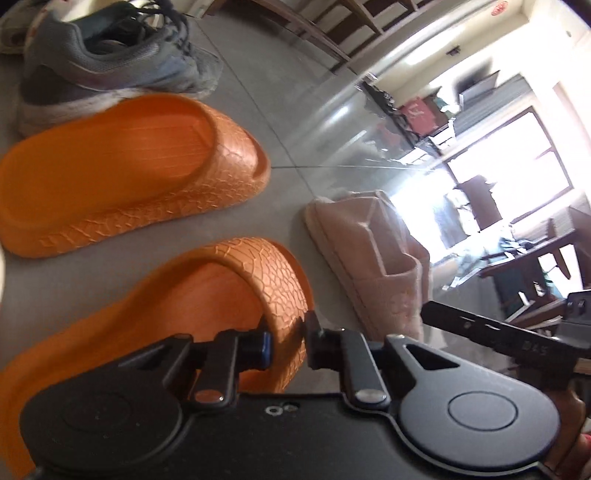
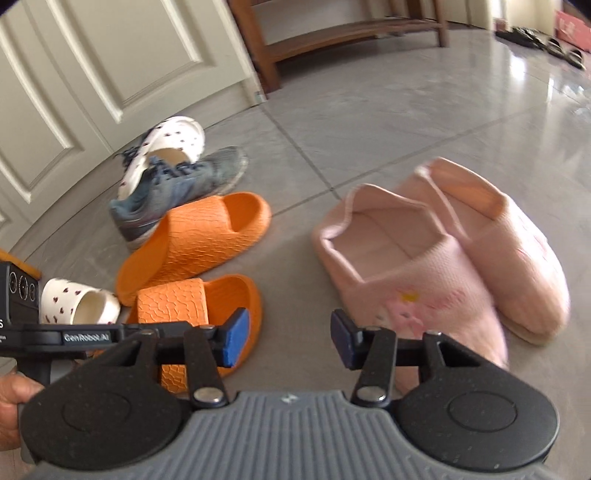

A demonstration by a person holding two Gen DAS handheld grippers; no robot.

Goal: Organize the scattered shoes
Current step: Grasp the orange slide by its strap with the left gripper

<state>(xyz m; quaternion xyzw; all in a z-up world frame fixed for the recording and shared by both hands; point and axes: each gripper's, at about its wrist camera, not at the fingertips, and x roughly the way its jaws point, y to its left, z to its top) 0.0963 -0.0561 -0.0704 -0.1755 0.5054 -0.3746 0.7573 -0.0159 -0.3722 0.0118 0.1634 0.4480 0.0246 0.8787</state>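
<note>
Along the panelled door (image 2: 74, 74) on the left lie a white heart-print clog (image 2: 162, 147) and a grey sneaker (image 2: 177, 184), touching. Just beside them rests one orange slide (image 2: 199, 236), and nearer the camera the second orange slide (image 2: 221, 295). The left claw (image 1: 288, 339) is clamped narrow on that second slide's strap. Another white clog (image 2: 77, 302) sits at the left edge, partly hidden by the left gripper body. Open grey tiled floor (image 2: 369, 110) runs between the slides and the pink slipper pair (image 2: 443, 251) on the right, which lie touching side by side. The right claw (image 2: 288, 341) hangs wide, holding nothing, over bare tile. A wooden bench (image 2: 332, 29) stands behind. The room beyond is glare-washed and blurred.
</note>
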